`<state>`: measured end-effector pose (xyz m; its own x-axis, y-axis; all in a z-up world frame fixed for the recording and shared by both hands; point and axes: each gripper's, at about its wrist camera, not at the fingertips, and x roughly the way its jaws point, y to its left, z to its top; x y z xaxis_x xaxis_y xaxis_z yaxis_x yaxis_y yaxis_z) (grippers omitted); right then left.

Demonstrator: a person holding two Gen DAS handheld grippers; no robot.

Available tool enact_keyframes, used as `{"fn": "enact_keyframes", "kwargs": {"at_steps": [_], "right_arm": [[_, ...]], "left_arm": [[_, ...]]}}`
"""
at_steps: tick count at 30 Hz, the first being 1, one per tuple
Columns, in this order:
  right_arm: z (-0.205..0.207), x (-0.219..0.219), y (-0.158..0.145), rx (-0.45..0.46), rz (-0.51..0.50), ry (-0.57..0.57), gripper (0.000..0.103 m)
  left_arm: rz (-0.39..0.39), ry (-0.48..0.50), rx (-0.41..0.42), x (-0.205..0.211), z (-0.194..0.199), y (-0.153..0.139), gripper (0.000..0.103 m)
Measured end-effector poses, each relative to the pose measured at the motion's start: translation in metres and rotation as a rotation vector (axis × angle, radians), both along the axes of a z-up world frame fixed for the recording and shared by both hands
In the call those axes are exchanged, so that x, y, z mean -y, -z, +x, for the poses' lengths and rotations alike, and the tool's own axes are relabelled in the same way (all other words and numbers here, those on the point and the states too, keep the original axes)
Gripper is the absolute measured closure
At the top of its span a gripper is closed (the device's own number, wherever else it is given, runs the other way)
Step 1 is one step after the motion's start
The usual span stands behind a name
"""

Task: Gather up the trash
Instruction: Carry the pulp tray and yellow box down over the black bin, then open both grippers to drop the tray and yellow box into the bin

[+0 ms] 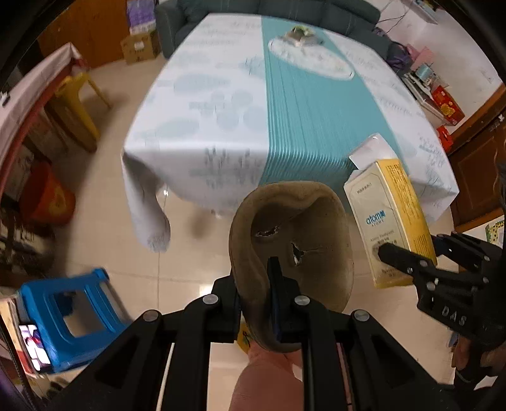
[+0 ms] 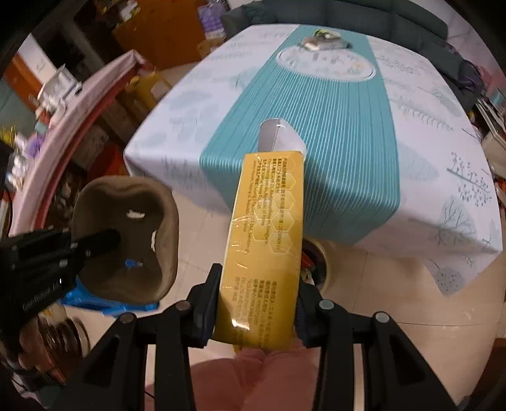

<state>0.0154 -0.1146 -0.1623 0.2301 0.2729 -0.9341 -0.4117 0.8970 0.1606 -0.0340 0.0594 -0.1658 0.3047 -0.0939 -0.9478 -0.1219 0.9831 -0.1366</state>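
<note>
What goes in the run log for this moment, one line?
left gripper: shut on pulp tray | right gripper: shut on yellow box | both off table | wrappers remain

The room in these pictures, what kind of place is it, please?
Most likely a lived-in home, a living or dining room. A table with a patterned tablecloth stands before a dark sofa, a blue plastic stool sits on the tiled floor, and boxes and clutter line the walls.

Dim, warm light; motion-blurred — fisheye-bent edges
</note>
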Motion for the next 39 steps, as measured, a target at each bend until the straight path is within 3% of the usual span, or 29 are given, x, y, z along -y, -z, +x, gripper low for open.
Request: {"fn": "enact_keyframes", "kwargs": {"at_steps": [4,7,14,20,25,28,30,36,39], "right_arm": [[-0.016,0.001,0.036,-0.061,-0.039,-0.034,0.063],[-0.025,0.005,0.083,-0.13,-0.07,-0.047,0.063],[-0.013,0.031,0.195,-0.292,-0.098,0.069,0.063],[0.017,0.042,0.262,-0.334,-0.083,0.147,0.063],[0.043,0.047,0.301,-0.331,-0.065,0.18,0.062],[0.061,0.052,0.319,-0.338,-0.05,0.19,0.061],[0.068,0.055,0.329,-0.338,-0.05,0.191,0.059],[0.076,0.055,0.34,-0.343,-0.026,0.197,0.055],[0.076,0.052,0.339,-0.355,-0.022,0.198,0.042]], "left_arm": [[-0.029,-0.003,-0.05,0.007,-0.005,0.04,0.091],[-0.039,0.003,-0.086,0.014,-0.001,0.078,0.091],[-0.03,-0.013,-0.144,0.033,0.031,0.17,0.091],[-0.044,-0.004,-0.182,0.053,0.062,0.242,0.09],[-0.012,-0.006,-0.183,0.066,0.083,0.281,0.088],[-0.013,-0.039,-0.17,0.067,0.089,0.293,0.059],[-0.017,-0.069,-0.168,0.063,0.091,0.302,0.022],[-0.006,-0.095,-0.193,0.056,0.089,0.317,0.016],[0.005,-0.094,-0.198,0.055,0.085,0.318,0.015]]}}
